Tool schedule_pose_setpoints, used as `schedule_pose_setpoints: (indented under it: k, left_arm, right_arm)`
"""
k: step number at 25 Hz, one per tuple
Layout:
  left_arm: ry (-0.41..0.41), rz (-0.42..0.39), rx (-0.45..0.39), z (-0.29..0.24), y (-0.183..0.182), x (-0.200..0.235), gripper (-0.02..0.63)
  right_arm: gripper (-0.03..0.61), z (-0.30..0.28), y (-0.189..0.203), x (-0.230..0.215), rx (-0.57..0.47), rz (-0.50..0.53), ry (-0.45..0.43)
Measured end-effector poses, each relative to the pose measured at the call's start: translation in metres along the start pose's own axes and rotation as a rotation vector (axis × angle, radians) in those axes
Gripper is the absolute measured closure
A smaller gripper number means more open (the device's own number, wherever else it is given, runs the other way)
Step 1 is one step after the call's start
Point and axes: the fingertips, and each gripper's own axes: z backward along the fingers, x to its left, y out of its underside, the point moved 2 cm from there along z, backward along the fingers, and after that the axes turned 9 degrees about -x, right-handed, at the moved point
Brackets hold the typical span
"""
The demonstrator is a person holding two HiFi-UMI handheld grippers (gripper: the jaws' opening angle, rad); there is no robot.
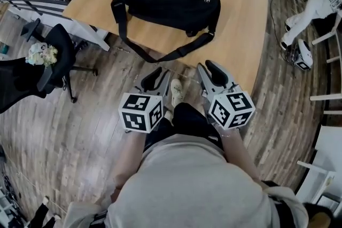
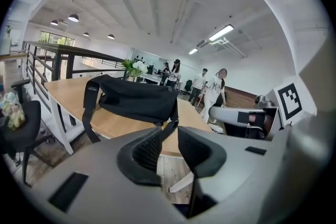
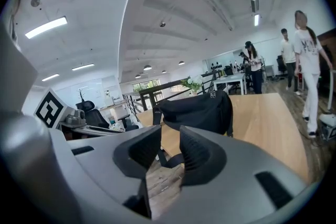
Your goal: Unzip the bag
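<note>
Lower left of centre in the head view, the left tool (image 1: 156,78) holds its ribbed black jaws apart, with nothing between them. In the upper middle, the soft, slumped black fabric duffel bag (image 1: 165,5) lies on the pale wooden table (image 1: 240,24), its webbing strap (image 1: 181,52) looping past the near edge. Further right, the right tool (image 1: 215,73) is likewise parted and empty.

Left gripper (image 1: 156,78): held out front, tipped slightly down, jaws apart | right gripper (image 1: 211,73): just beside it, same tilt, jaws apart | left forearm (image 1: 127,155), right forearm (image 1: 239,153): both reaching forward, flanking the torso (image 1: 187,184)
</note>
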Motion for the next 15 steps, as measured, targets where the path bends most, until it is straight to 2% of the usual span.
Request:
schedule_pose_setpoints:
  k: [7, 15]
  left_arm:
    - [0.010, -0.005, -0.011, -0.050, -0.017, 0.012, 0.506]
    - [0.057, -0.088, -0.007, -0.132, -0.054, 0.011, 0.506]
  right_arm:
    - [0.472, -0.053, -0.011, -0.032, -0.031, -0.031, -0.011]
    - [0.460, -0.101, -0.046, -0.089, -0.071, -0.037, 0.007]
